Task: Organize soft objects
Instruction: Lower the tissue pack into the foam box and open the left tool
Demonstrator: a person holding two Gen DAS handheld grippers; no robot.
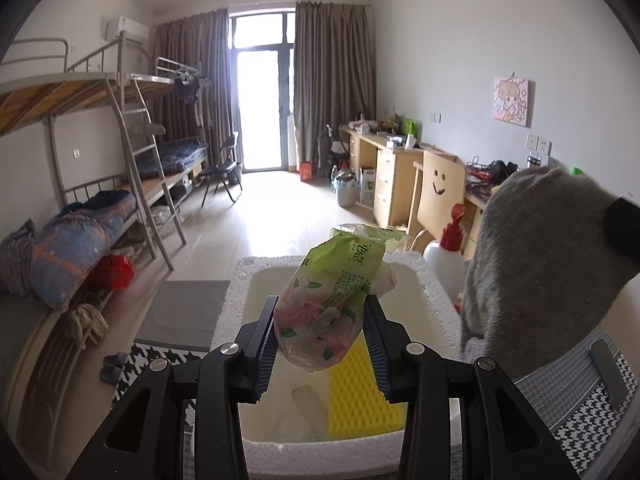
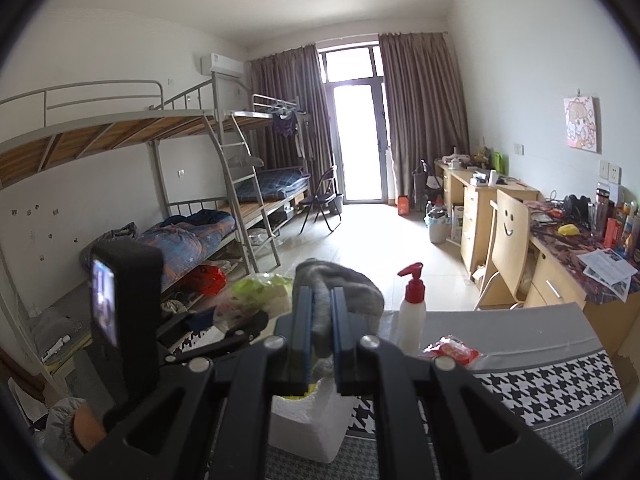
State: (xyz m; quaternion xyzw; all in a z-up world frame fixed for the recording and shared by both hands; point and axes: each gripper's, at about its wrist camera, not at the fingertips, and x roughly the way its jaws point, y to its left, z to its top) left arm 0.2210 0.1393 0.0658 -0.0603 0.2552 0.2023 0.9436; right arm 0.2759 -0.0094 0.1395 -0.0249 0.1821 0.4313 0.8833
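My left gripper (image 1: 320, 312) is shut on a floral green tissue pack (image 1: 332, 296), held over a white foam box (image 1: 236, 304). A yellow sponge (image 1: 360, 392) lies inside the box. My right gripper (image 2: 318, 300) is shut on a grey knitted cloth (image 2: 344, 284), which rises above its fingers. In the left wrist view that grey cloth (image 1: 536, 264) hangs large at the right, beside the box. In the right wrist view the tissue pack (image 2: 256, 292) and the left gripper's body show at the left, with a corner of the foam box (image 2: 308, 420) below.
A white pump bottle with a red top (image 2: 412, 312) and a red packet (image 2: 454, 350) stand on the houndstooth-covered table (image 2: 540, 384). A dark phone (image 1: 608, 368) lies on the cloth at the right. Bunk beds (image 1: 100, 160) line the left wall, desks and a wooden chair (image 1: 436, 200) the right.
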